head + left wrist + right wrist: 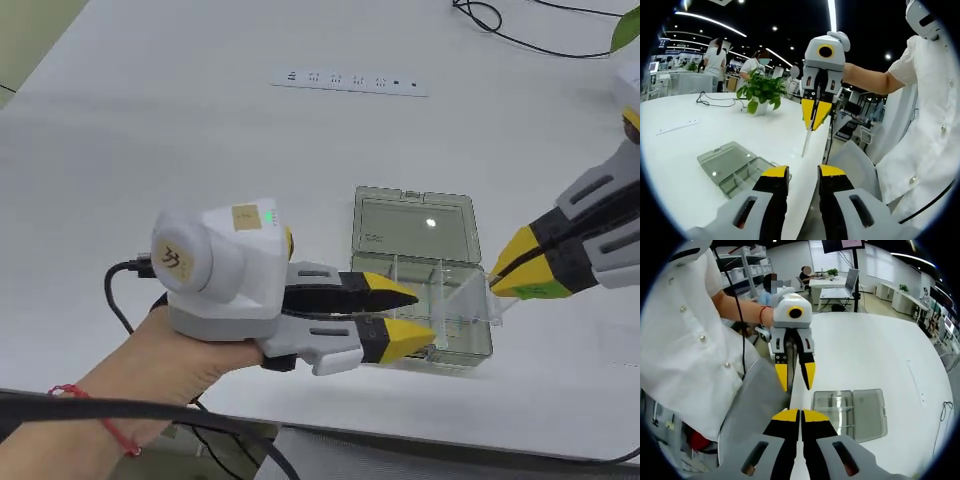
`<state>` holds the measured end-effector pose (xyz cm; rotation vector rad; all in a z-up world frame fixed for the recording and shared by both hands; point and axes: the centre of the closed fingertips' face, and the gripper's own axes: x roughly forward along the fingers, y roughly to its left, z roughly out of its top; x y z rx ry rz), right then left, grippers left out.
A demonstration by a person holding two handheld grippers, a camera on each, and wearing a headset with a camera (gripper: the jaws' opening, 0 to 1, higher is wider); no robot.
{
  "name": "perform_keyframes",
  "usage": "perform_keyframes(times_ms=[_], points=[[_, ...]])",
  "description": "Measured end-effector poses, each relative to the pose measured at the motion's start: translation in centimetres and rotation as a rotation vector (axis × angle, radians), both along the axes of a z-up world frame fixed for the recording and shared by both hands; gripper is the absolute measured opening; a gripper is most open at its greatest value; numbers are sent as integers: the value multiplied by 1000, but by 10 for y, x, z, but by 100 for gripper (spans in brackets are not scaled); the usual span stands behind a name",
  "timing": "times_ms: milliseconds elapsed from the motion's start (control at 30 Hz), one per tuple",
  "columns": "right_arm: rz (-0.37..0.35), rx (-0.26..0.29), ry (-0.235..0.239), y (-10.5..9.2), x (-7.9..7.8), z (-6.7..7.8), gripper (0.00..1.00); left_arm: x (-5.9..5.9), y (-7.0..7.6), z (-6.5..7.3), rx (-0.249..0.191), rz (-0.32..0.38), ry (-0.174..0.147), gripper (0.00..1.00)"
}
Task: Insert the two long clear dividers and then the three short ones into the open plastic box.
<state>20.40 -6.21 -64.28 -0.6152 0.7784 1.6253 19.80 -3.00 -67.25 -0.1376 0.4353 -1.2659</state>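
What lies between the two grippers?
In the head view, the open box and the clear divider pinched by the right gripper lie between it and the left gripper.

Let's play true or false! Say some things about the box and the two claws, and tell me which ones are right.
1. The lid of the plastic box lies open and flat on the table. True.
2. The left claw is shut on a divider. False: its jaws stand open.
3. The right claw holds a clear divider. True.
4. The plastic box is bright red. False: it is see-through with a greyish tint.
5. A potted plant stands on the table. True.
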Motion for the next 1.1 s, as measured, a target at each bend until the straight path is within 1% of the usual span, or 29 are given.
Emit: perform_keyframes(times_ms=[133,267,367,467,533,600,767,900,1000,1033,1100], points=[[-13,-10,-16,-1,8,-4,2,3,7,-4,21,25,0,26],[-26,-17,-24,1,17,-10,2,8,15,-9,38,56,2,36],[-34,-27,-36,2,24,-18,2,8,20,-14,53,65,8,37],[-58,-32,-48,3,35,-29,2,11,26,-22,69,86,26,40],[-66,-36,-55,3,40,-34,2,11,29,-27,82,94,32,43],[-75,-34,-54,4,44,-39,2,12,33,-31,90,99,34,46],[-90,-40,-59,5,52,-56,2,14,39,-38,102,121,55,54],[-104,-31,-56,7,56,-70,2,16,42,-43,110,137,64,60],[-108,-27,-63,7,60,-79,2,18,44,-45,115,148,62,67],[-114,-22,-62,7,64,-87,2,18,45,-46,115,153,64,70],[-125,-13,-58,8,66,-92,2,19,45,-46,113,158,60,73]])
